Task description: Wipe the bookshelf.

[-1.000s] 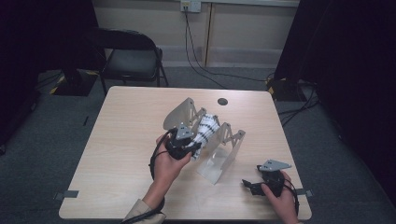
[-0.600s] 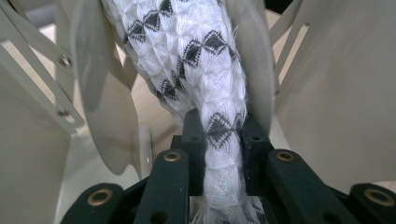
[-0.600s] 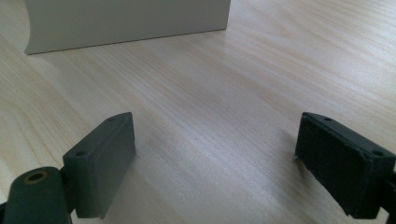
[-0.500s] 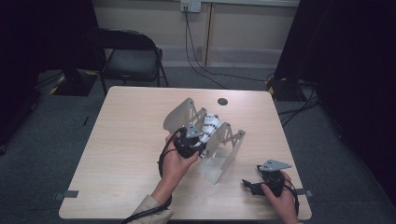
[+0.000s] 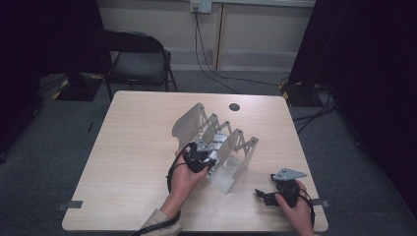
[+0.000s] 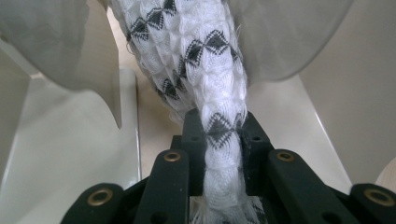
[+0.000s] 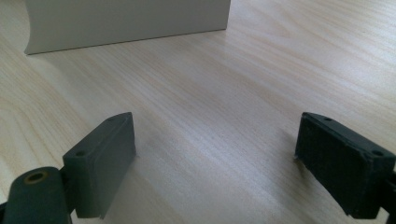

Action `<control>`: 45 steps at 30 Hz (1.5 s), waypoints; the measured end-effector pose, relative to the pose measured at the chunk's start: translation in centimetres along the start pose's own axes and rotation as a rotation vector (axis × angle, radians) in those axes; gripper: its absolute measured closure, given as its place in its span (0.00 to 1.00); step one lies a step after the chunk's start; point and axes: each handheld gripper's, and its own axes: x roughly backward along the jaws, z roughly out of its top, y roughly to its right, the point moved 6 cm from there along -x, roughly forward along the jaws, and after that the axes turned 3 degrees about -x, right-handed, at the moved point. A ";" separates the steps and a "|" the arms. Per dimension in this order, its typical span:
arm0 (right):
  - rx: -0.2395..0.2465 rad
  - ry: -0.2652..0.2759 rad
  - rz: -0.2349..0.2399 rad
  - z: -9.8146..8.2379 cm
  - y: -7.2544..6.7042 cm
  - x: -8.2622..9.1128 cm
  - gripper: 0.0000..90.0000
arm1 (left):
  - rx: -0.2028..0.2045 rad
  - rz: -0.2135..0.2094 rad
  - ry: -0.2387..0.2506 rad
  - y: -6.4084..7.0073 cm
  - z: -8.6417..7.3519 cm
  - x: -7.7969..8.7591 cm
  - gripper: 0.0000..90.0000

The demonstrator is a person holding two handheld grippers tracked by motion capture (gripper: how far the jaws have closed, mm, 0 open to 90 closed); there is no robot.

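A white knitted cloth with black diamond marks (image 6: 205,70) is pinched between the pads of my left gripper (image 6: 219,135), which is shut on it. The cloth (image 5: 218,140) hangs down into a slot of a pale folding rack (image 5: 231,172) standing in the middle of the table. My left gripper (image 5: 204,156) sits at the rack's near-left side, held by a hand. At the table's front right my right gripper (image 5: 265,195) rests low over the wood; its jaws (image 7: 219,163) stand wide open with nothing between them.
The rack's grey panel (image 7: 126,21) stands ahead of my right gripper. A dark round disc (image 5: 234,106) lies near the table's far edge. A black chair (image 5: 137,59) stands behind the wooden table (image 5: 128,147), with cables along the floor and wall.
My left gripper has come down with the cloth, lowering it into the rack. The right gripper has stayed where it was.
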 end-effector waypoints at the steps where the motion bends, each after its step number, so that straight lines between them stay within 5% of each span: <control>1: -0.001 0.000 -0.001 0.0 0.0 0.0 0.13 | 0.000 0.000 -0.008 0.0 -0.2 -0.1 0.85; 9: 0.000 0.000 0.000 0.0 0.0 0.0 0.13 | -0.003 -0.012 -0.074 0.0 -2.1 -0.9 0.85; 15: 0.000 0.000 0.000 0.0 0.0 0.0 0.13 | -0.014 -0.009 -0.072 -0.1 -2.2 -0.4 0.85; 19: 0.000 0.000 0.000 0.0 0.0 0.0 0.13 | -0.008 0.002 -0.011 -0.3 -0.7 1.1 0.85; 26: 0.001 0.000 0.000 0.0 0.0 0.0 0.13 | -0.058 0.021 0.112 0.0 3.3 4.4 0.85; 30: 0.000 0.000 0.000 0.0 0.0 0.0 0.13 | -0.087 0.008 0.118 0.6 4.2 4.7 0.85; 45: 0.000 0.000 0.000 0.0 0.0 0.0 0.13 | -0.044 -0.048 -0.007 0.8 -0.7 0.5 0.85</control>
